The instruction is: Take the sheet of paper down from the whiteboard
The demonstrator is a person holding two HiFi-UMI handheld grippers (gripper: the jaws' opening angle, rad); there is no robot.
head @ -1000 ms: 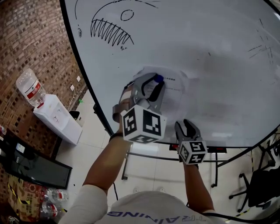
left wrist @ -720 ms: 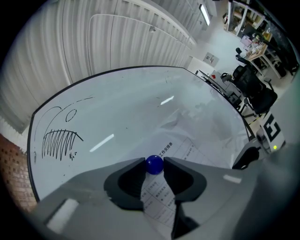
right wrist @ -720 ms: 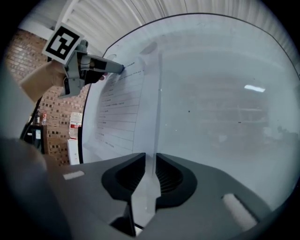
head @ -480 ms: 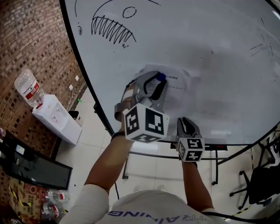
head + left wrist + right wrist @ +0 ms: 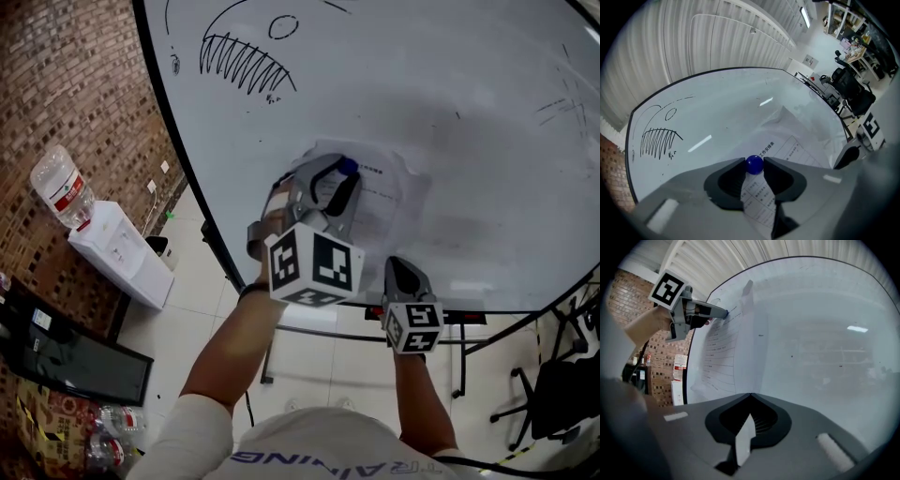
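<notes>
Closest of all, a white shirt [image 5: 309, 450] and two bare arms [image 5: 234, 347], reaching up toward the whiteboard [image 5: 469, 103].

Next, the right gripper [image 5: 750, 394], low down by the bottom edge of the whiteboard. Claw pressed tight together, pinching the bottom of the sheet of paper [image 5: 380, 202], with a thin white strip of it poking back between the two jaws.

Then the sheet of paper itself, up against the middle of the whiteboard, a bit wrinkled, with rows of small print across it. Not lying quite flat on the whiteboard.

A little farther, the left gripper [image 5: 754, 161], level with the top of the sheet on the whiteboard. Claw spread fairly wide, yet pinching a round blue magnet [image 5: 345, 167] from both sides, tips touching it. Blue magnet right on the top edge of the sheet, against the whiteboard.

Higher up, near the top left of the whiteboard, a black drawing [image 5: 246, 58]: a curved line, a small circle and a row of slanted strokes like teeth. Over on the right side of the whiteboard, a few faint black marks [image 5: 553, 103].

Farthest off, down on the floor to the left of the whiteboard, a white water cooler [image 5: 122, 258] with a big bottle [image 5: 61, 187] on top, close to a red brick wall [image 5: 66, 84]. Below the right end of the whiteboard, a black chair [image 5: 558, 398].
</notes>
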